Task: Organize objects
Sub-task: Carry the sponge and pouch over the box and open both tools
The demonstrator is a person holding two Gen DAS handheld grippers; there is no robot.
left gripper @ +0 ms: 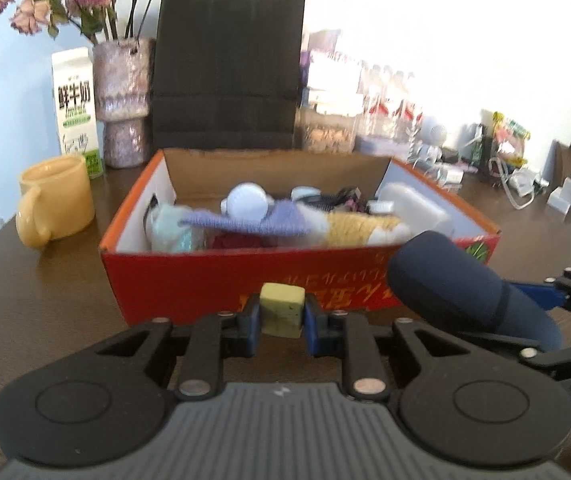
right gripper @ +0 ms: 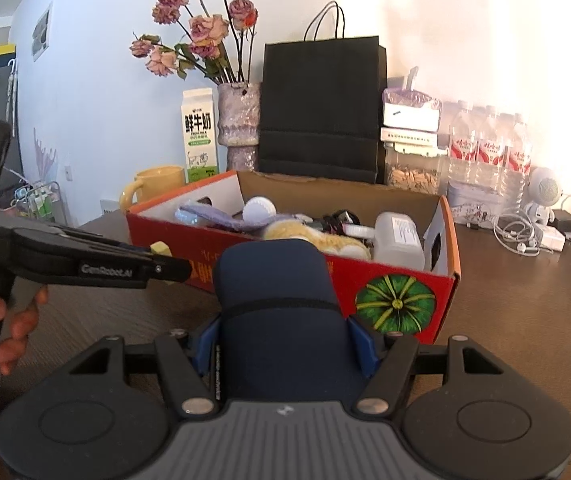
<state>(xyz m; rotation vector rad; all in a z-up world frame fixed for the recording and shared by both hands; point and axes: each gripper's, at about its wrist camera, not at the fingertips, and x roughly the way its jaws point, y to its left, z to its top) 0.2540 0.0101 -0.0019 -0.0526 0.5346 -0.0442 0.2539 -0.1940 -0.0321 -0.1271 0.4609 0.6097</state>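
Mug [left gripper: 55,200]: yellow, far left on the dark wooden table [left gripper: 45,300], handle turned toward the camera, just beside the box's left end.
Milk carton [left gripper: 75,110]: white with green print, upright behind the mug, next to the vase.
Vase [left gripper: 123,100]: purple, rough-surfaced, holding dried pink roses [left gripper: 33,8].
Paper bag [left gripper: 227,72]: black, with thin handles, upright against the wall right behind the box.
Box [left gripper: 213,280]: red cardboard, open-topped, a green pumpkin picture [right gripper: 395,308] at its right front corner; it lies in the middle of the table.
Box contents: a white ball [left gripper: 247,200], a purple knitted cloth [left gripper: 253,222], something yellow and woolly [left gripper: 359,228], a clear plastic bottle [right gripper: 399,238] at the right end — the rest is too jumbled to name.
Left gripper [left gripper: 282,314]: fingers clamped on a small yellow-green sponge block [left gripper: 282,310], held just in front of the box's near wall, clear of the table.
Right gripper [right gripper: 283,344]: blue pads pressed against both sides of a dark navy case [right gripper: 277,304] — it sticks forward toward the box's front wall.
Person's hand [right gripper: 9,320]: at the left edge of the right wrist view, wrapped around the left gripper's handle.
Far right of table: water bottles [right gripper: 489,152], a jar of nuts [right gripper: 413,172], white cables [right gripper: 519,236] and a charger [left gripper: 563,196].
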